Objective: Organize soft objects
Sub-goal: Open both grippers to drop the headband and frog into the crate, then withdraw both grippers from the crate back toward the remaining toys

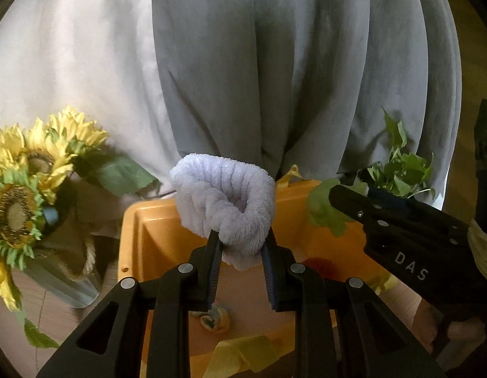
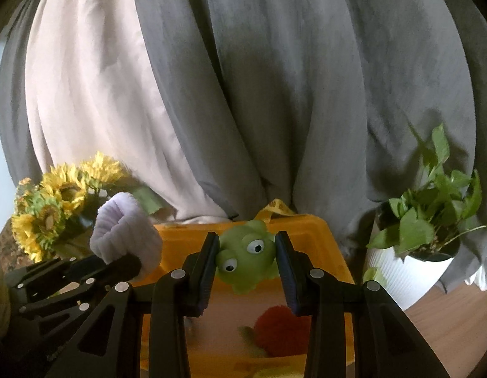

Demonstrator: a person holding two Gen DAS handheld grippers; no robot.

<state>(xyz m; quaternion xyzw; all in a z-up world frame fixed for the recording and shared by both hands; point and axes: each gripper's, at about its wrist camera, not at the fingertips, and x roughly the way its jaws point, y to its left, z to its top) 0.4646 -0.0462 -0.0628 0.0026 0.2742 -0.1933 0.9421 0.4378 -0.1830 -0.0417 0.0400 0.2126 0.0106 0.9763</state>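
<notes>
One orange bin (image 1: pixel 155 239), taken here as landmark. One rolled lavender towel (image 1: pixel 224 201), one green frog toy (image 2: pixel 248 253), both above the bin's open top. Inside the bin: one red fuzzy ball (image 2: pixel 281 327), one small coiled grey-yellow piece (image 1: pixel 212 318), some yellow ribbon (image 1: pixel 240 356). Left of the bin, one bunch of sunflowers (image 1: pixel 32 170), about four blooms showing, in a glass vase (image 1: pixel 67 286). Right of the bin, one leafy plant (image 2: pixel 432 208) in a white ribbed pot (image 2: pixel 401 277). Behind the bin, grey curtain (image 1: pixel 275 63) and pale curtain (image 1: pixel 79 63).

Two grippers. Left gripper (image 1: pixel 242 245): jaws narrow, clamped on the towel's lower end, the roll bulging above the fingertips, over the bin's left half. Right gripper (image 2: pixel 247 249): jaws pressed against both sides of the frog toy, eyes facing the camera, over the bin's middle, above the red ball.
</notes>
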